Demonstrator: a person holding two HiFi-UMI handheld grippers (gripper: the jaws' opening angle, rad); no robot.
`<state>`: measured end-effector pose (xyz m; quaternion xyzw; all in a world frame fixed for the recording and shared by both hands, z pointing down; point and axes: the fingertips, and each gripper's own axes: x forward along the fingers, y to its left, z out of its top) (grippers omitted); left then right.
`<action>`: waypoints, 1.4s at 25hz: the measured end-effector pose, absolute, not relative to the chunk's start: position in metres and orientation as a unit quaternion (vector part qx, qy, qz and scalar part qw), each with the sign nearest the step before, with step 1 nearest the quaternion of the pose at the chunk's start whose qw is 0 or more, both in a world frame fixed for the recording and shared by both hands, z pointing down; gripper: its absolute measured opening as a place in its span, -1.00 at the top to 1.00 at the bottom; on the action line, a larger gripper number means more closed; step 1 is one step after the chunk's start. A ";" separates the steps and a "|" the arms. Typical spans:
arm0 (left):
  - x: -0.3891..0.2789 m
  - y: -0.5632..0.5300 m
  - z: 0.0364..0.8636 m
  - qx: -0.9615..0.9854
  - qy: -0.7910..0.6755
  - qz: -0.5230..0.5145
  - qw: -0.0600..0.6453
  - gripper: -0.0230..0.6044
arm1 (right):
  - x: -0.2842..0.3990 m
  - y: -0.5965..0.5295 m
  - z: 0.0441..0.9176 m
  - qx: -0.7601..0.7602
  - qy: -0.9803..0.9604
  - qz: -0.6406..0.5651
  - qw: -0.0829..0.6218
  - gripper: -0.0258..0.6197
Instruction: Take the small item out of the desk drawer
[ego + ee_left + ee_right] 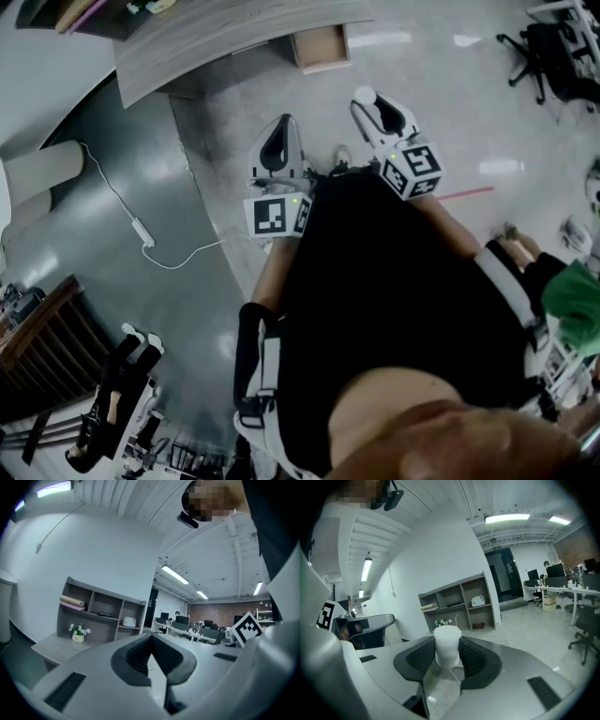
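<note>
Clamped between the pads of your right gripper (448,657), the small white item (447,645) is out of the open drawer (320,47) well beyond your fingertips; your left gripper (151,660) is closed and empty, so next you probably just set it down.

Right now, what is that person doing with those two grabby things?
A person is standing back from the grey wooden desk with tongs in each hand. The right tongs are clamped on a small white cylinder with a loose thread, held up in the air. The left tongs are shut with nothing in them. The light wooden drawer under the desk looks pulled open.
</note>
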<state>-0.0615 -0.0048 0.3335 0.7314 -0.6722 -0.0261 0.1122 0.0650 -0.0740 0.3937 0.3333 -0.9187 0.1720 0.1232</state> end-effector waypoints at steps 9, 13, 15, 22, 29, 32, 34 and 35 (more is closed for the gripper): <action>-0.063 -0.010 0.338 0.740 -0.662 -0.032 0.118 0.93 | 0.059 -0.062 0.389 0.331 -0.921 0.159 0.127 0.44; -0.070 -0.001 0.340 0.741 -0.661 -0.030 0.116 0.93 | 0.053 -0.053 0.389 0.333 -0.921 0.158 0.128 0.44; -0.071 -0.003 0.339 0.740 -0.661 -0.032 0.119 0.93 | 0.053 -0.054 0.389 0.334 -0.920 0.160 0.127 0.44; -0.066 -0.008 0.340 0.743 -0.658 -0.033 0.119 0.93 | 0.056 -0.057 0.390 0.334 -0.920 0.162 0.125 0.44; -0.069 -0.005 0.342 0.744 -0.656 -0.033 0.123 0.93 | 0.053 -0.051 0.391 0.335 -0.919 0.161 0.129 0.44; -0.070 -0.003 0.347 0.746 -0.654 -0.027 0.125 0.93 | 0.050 -0.050 0.393 0.335 -0.920 0.159 0.129 0.44; -0.072 -0.004 0.348 0.747 -0.653 -0.027 0.124 0.93 | 0.049 -0.050 0.394 0.334 -0.920 0.158 0.130 0.44; -0.072 -0.004 0.348 0.747 -0.653 -0.028 0.124 0.93 | 0.048 -0.050 0.394 0.334 -0.920 0.159 0.131 0.44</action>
